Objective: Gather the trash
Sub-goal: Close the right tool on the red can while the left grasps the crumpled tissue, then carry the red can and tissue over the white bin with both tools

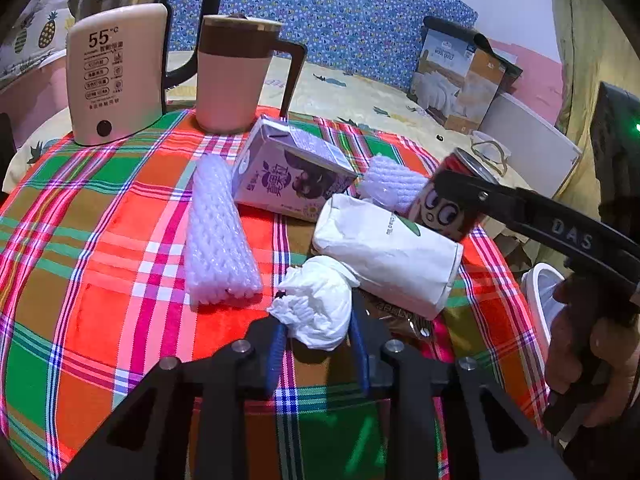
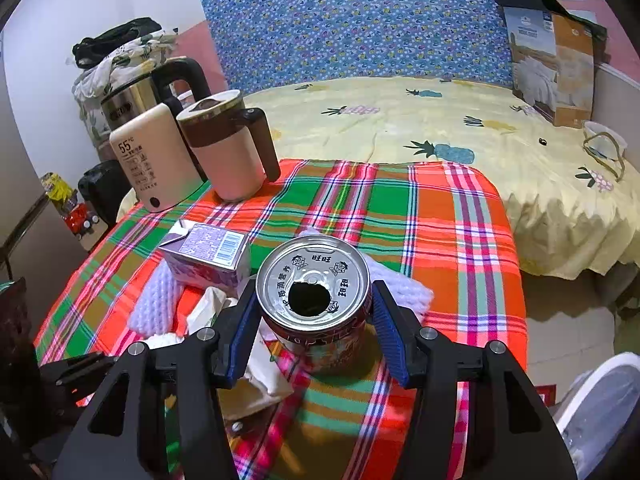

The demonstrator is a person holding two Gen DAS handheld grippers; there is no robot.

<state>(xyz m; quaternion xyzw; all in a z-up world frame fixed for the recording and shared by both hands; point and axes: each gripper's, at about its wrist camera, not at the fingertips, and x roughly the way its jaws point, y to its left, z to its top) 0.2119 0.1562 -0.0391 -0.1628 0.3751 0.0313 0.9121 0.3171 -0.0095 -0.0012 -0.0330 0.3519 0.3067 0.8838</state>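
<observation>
Two grippers are busy, one with each piece of trash. Our left gripper (image 1: 318,344) sits low in the middle of the left wrist view. Its blue fingers (image 1: 276,354) stand on both sides of a crumpled white tissue (image 1: 316,302) and seem to pinch it lightly. We think the tissue is very light and soft. It will squash, so a gentle squeeze around its fat middle should do.

Our right gripper (image 2: 312,324) is low in the middle of the right wrist view. Its blue pads (image 2: 386,332) hug a red drink can (image 2: 314,300) on both sides, close to the top rim. The can is already opened, with a dark hole in its silver lid. We guess it is light and maybe empty. Its wall is thin and smooth, so it could slip or dent. Holding it around the round body and keeping it upright looks best, in case a few drops are left.

Just past the tissue lies a white paper pack (image 1: 388,252) on the checked tablecloth (image 1: 100,240). It looks soft and bendy. Left of it is a white foam net sleeve (image 1: 218,236), squishy and very light. Behind them rests a purple drink carton (image 1: 292,168), stiff at the corners, easy to grab across its flat sides.

Farther back, at the upper left, stand a pink mug (image 1: 236,76) and a cream warmer (image 1: 116,76). Those look like things to keep, not trash. A white bin (image 2: 600,404) peeks in at the lower right of the right wrist view.
</observation>
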